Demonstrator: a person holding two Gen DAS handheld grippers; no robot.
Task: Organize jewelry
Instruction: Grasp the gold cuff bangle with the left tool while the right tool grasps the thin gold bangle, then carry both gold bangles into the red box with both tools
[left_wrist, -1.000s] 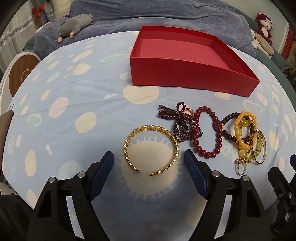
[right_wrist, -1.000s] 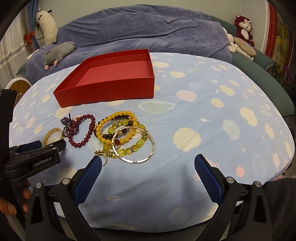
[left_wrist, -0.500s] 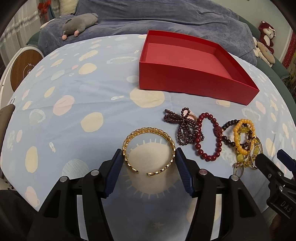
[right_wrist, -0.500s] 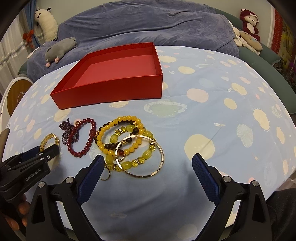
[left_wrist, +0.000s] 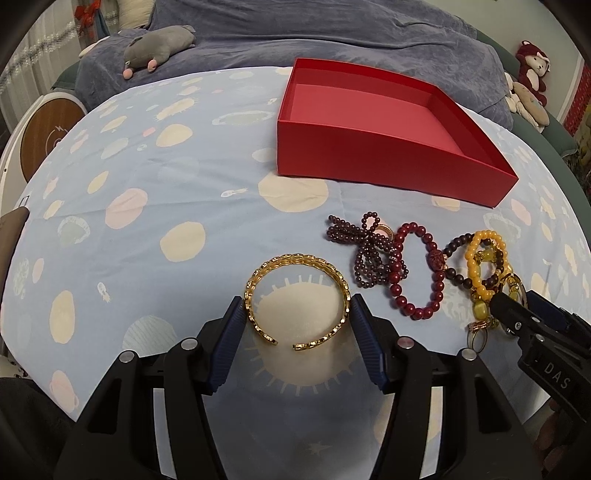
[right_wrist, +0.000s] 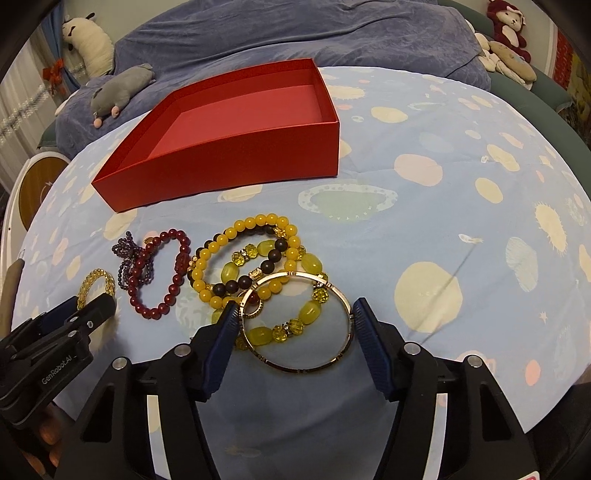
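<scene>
A gold cuff bracelet (left_wrist: 297, 297) lies on the blue dotted cloth. My left gripper (left_wrist: 297, 314) has its jaws touching both sides of it. My right gripper (right_wrist: 293, 319) has its jaws against both sides of a thin gold bangle (right_wrist: 299, 319), which lies on a pile of yellow and dark bead bracelets (right_wrist: 251, 258). A dark red bead bracelet (left_wrist: 417, 273) and a purple bead strand (left_wrist: 365, 254) lie between the two. An empty red box (left_wrist: 380, 155) stands behind the jewelry; it also shows in the right wrist view (right_wrist: 229, 147).
A grey plush toy (left_wrist: 159, 44) lies on the dark blue blanket (left_wrist: 332, 33) behind the box. More plush toys (right_wrist: 506, 37) sit at the far right. A round wooden-topped stand (left_wrist: 48, 136) is off the left edge. The cloth's front edge is close below both grippers.
Both grippers moved forward and narrowed. The left jaws closed in on the gold cuff, the right jaws on the thin gold bangle.
</scene>
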